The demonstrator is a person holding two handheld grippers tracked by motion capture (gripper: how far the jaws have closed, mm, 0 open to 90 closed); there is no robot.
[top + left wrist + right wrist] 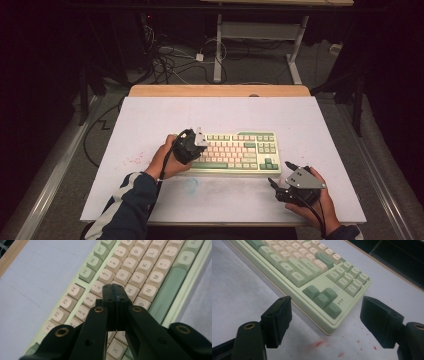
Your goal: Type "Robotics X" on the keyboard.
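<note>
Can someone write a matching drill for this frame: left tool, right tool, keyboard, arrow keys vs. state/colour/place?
Column 1:
1. left tool
2. right tool
3. keyboard
4. arrow keys

Column 2:
A. dark green, at the keyboard's near right corner
B. jaws shut, tips over the letter keys near G and H
C. jaws wide apart, off the keyboard's near right corner
D. pale green case with cream keys, lying flat on the white tabletop

Pairs: 1-B, 2-C, 3-D, 4-A
</note>
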